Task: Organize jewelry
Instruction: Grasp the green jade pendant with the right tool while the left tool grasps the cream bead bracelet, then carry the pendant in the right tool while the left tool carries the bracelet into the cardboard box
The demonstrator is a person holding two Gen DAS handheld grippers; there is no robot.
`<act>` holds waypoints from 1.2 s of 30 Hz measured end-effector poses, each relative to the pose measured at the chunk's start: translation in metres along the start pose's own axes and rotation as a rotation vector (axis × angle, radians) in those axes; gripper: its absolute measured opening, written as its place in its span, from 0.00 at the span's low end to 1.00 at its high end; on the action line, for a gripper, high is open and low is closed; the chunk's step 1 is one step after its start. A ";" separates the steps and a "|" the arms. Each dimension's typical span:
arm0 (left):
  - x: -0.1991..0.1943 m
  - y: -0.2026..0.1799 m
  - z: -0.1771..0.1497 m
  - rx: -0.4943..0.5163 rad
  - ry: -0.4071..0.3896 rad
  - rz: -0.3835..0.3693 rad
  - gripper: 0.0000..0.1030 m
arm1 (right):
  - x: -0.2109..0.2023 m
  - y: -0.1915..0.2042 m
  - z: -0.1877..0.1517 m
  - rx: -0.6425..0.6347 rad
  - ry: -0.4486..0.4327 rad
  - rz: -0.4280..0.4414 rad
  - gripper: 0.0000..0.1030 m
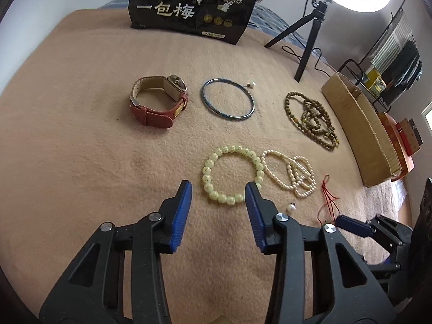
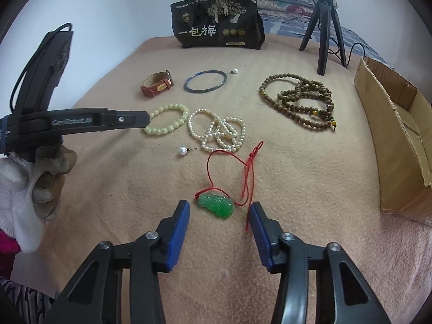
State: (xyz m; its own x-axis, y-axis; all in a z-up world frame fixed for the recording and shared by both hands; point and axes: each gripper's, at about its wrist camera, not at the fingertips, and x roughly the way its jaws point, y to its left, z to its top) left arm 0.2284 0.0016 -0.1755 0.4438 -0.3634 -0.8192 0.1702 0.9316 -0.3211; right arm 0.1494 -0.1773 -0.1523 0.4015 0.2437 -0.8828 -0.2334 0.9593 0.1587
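Right wrist view: your right gripper gapes unclenched around the green pendant, left gripper likewise released over the pale bead bracelet, both poised for 2 pickups.

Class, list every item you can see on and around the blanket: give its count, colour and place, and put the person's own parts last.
watch: 1, red strap, far left
bangle: 1, blue, right of watch
pearl studs: 2, white, one by bangle, one near pearl strand
bead bracelet: 1, pale green, centre
pearl strand: 1, cream, right of bracelet
wooden bead strand: 1, brown, right
pendant: 1, green on red cord, near
pouch: 1, black, back
cardboard box: 1, brown, right edge
tripod: 1, black, back right
blanket: 1, tan
left gripper: open, over bracelet
right gripper: open, astride pendant
gloved hand: 1, holding the left gripper
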 end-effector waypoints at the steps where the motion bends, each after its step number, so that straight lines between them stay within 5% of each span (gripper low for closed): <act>1: 0.003 0.002 0.001 -0.008 0.000 0.000 0.40 | 0.001 0.001 0.001 0.000 0.001 -0.004 0.45; 15: 0.019 0.002 0.008 0.017 -0.021 0.040 0.27 | 0.014 0.015 0.005 -0.027 0.017 -0.063 0.40; 21: 0.020 0.004 0.007 0.010 -0.032 0.057 0.07 | 0.015 0.021 0.004 -0.067 0.016 -0.109 0.31; 36: -0.016 -0.008 0.000 0.040 -0.097 0.043 0.05 | -0.011 0.016 0.003 -0.048 -0.050 -0.117 0.31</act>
State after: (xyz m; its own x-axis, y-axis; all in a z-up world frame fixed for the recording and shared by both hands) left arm 0.2198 0.0003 -0.1603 0.5344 -0.3227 -0.7812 0.1830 0.9465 -0.2658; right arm 0.1439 -0.1647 -0.1387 0.4716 0.1387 -0.8708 -0.2242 0.9740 0.0337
